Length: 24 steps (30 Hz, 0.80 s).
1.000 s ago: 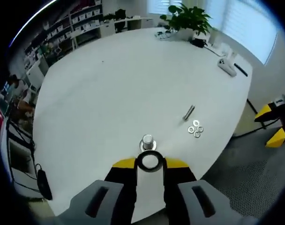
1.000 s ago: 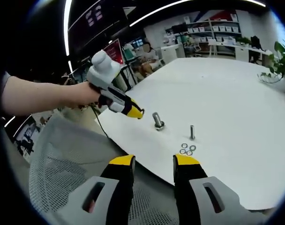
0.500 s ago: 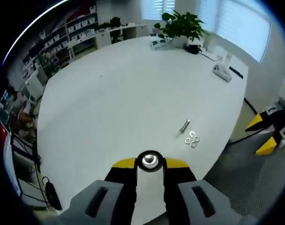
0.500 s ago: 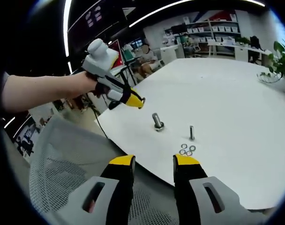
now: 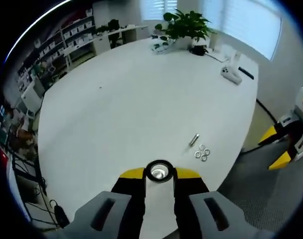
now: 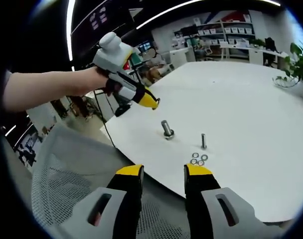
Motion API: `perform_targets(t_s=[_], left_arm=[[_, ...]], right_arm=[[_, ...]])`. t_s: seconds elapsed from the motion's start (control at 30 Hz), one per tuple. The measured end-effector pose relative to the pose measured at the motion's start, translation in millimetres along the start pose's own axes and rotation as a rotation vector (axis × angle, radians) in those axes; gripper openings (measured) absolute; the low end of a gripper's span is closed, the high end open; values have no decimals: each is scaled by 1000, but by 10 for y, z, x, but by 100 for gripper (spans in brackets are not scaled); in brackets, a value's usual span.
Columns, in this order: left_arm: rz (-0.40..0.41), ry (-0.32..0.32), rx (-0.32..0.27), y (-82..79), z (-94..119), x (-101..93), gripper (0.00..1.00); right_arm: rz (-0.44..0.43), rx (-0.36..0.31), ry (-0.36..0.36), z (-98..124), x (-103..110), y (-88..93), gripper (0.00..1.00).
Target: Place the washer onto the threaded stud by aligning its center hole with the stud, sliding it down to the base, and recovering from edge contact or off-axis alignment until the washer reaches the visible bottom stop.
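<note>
Left gripper [image 5: 159, 174] pinches a washer [image 5: 159, 171], now raised higher; right view shows stud [image 6: 167, 129] below it. Right gripper [image 6: 163, 172] gapes empty.

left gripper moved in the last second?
Yes. In the right gripper view the left gripper has risen and shifted right, against the standing stud on the table.

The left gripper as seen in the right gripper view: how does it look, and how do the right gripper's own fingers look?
The left gripper has a white and grey body with a rounded white knob on top, black fingers and yellow tips. A bare forearm leads to it. The right gripper has grey bases with slots, black fingers and yellow tips.
</note>
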<state>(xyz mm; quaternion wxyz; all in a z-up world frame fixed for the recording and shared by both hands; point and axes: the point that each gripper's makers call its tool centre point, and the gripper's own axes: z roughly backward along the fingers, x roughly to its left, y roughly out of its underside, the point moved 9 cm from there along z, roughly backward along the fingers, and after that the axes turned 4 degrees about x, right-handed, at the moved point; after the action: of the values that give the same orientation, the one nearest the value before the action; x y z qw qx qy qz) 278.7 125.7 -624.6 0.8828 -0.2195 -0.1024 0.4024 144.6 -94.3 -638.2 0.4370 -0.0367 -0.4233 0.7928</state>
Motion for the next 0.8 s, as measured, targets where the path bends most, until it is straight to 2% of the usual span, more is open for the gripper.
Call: perform_targets(t_s=[0.47, 0.8], left_arm=[[-67, 12, 78, -68, -163, 8, 18], [-133, 22, 187, 7, -368, 42, 18]], right_arm=[[1, -2, 0, 4, -1, -1, 35], [-17, -15, 14, 16, -23, -7, 35]])
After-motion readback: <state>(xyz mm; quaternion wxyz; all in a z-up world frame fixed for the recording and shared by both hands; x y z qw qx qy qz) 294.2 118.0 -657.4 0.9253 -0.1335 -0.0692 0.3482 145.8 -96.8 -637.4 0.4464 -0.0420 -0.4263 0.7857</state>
